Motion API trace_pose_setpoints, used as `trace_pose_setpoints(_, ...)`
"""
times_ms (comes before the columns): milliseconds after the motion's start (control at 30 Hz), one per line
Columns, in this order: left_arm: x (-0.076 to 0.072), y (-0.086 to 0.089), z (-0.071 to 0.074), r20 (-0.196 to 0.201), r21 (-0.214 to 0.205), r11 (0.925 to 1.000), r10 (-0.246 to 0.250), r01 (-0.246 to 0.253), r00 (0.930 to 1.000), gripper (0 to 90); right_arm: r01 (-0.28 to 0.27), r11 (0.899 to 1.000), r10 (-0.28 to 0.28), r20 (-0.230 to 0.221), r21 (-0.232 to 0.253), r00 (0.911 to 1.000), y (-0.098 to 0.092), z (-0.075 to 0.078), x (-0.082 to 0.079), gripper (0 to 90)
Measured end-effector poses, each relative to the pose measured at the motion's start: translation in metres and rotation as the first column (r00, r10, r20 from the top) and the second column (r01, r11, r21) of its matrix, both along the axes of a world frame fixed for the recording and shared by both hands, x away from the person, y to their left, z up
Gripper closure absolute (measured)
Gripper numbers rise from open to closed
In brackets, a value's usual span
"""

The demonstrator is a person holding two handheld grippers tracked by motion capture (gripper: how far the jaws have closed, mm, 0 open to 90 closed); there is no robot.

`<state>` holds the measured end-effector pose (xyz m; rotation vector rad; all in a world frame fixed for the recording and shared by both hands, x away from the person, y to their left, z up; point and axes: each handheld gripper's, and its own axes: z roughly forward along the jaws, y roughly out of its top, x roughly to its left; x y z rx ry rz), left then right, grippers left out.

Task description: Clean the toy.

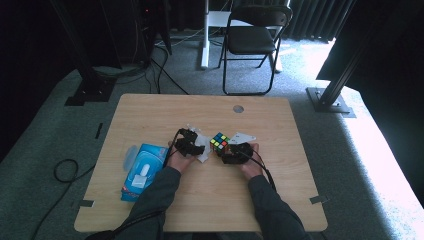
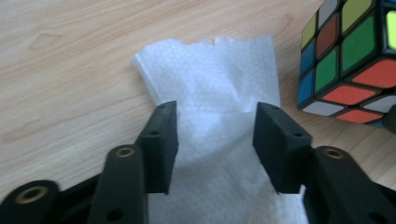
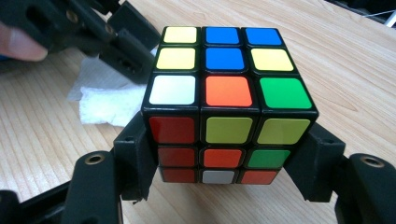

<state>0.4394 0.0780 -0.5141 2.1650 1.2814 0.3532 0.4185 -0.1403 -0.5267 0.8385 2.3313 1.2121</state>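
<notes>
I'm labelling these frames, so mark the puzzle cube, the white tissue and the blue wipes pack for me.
puzzle cube [image 3: 227, 91]: right gripper view, orange top sticker.
white tissue [image 2: 212, 79]: left gripper view, flat middle.
blue wipes pack [image 1: 152, 152]: high view, blue wrapper near its far end.

The high view looks forward and down over the whole table [image 1: 150, 107]. Each gripper view sits low and close; all share the cube [image 1: 219, 142] and tissue [image 2: 210, 88].
</notes>
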Motion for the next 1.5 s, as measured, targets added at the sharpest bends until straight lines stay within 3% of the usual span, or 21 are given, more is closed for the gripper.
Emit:
trace_pose_setpoints(67,0.000,-0.001,-0.002,-0.008,-0.022,0.9998,0.000,0.000,1.0000,45.7,0.002,1.000,-0.002,-0.001,0.001,1.0000,-0.001,0.000,0.000,34.1)
trace_pose_setpoints(267,0.001,-0.003,-0.008,-0.023,-0.020,0.9998,0.002,-0.003,0.9997,42.9,0.006,1.000,-0.006,-0.003,0.002,1.0000,-0.001,0.000,0.000,34.1)
trace_pose_setpoints(467,0.001,-0.006,-0.010,-0.023,0.014,0.9999,0.002,-0.002,0.9997,45.7,0.005,1.000,-0.005,-0.004,0.001,1.0000,0.000,-0.001,0.001,34.1)
trace_pose_setpoints(567,0.000,-0.007,-0.010,-0.010,0.056,0.9984,0.001,-0.001,1.0000,54.4,0.006,1.000,-0.006,-0.003,0.001,1.0000,-0.001,-0.001,0.001,34.1)
trace_pose_setpoints(667,0.001,-0.003,-0.008,-0.021,0.047,0.9988,0.016,-0.015,0.9997,72.1,0.006,1.000,-0.006,-0.004,0.000,1.0000,0.000,-0.001,0.001,34.0)
trace_pose_setpoints(767,0.002,0.000,-0.008,-0.024,0.031,0.9994,0.016,-0.015,0.9996,82.0,0.006,1.000,-0.006,-0.008,0.001,1.0000,0.000,-0.002,0.001,34.1)
trace_pose_setpoints(867,0.002,0.003,-0.004,-0.025,-0.032,0.9994,0.014,-0.015,0.9996,84.1,0.002,1.000,-0.002,-0.011,-0.003,0.9999,0.000,-0.003,0.000,34.1)
trace_pose_setpoints(933,0.001,0.005,0.002,-0.002,-0.084,0.9964,-0.009,0.009,1.0000,84.3,0.000,1.000,-0.001,-0.014,-0.003,0.9999,-0.001,-0.004,0.000,34.0)
trace_pose_setpoints(1000,0.001,0.005,0.007,0.018,-0.107,0.9938,-0.027,0.029,0.9995,84.4,-0.002,1.000,0.002,-0.016,-0.002,0.9999,-0.001,-0.005,0.000,34.0)
trace_pose_setpoints(1100,-0.001,0.006,0.017,0.056,-0.159,0.9848,-0.062,0.070,0.9965,84.5,-0.009,1.000,0.009,-0.011,-0.001,0.9999,0.000,-0.004,0.000,34.1)
trace_pose_setpoints(1167,-0.001,0.008,0.022,0.069,-0.213,0.9727,-0.078,0.091,0.9945,84.5,-0.019,1.000,0.019,-0.009,0.000,0.9998,0.002,-0.004,-0.001,34.1)
trace_pose_setpoints(1200,-0.001,0.008,0.022,0.069,-0.213,0.9727,-0.078,0.091,0.9945,84.5,-0.019,1.000,0.019,-0.009,0.000,0.9998,0.002,-0.004,-0.001,34.1)
trace_pose_setpoints(1233,0.000,0.010,0.024,0.067,-0.265,0.9581,-0.093,0.108,0.9934,84.5,-0.022,1.000,0.022,-0.010,0.001,0.9997,0.002,-0.004,-0.001,34.1)
trace_pose_setpoints(1500,0.002,0.014,0.024,0.078,-0.311,0.9433,-0.096,0.116,0.9923,84.5,-0.055,0.998,0.055,-0.013,0.002,0.9984,0.005,-0.003,-0.002,34.1)
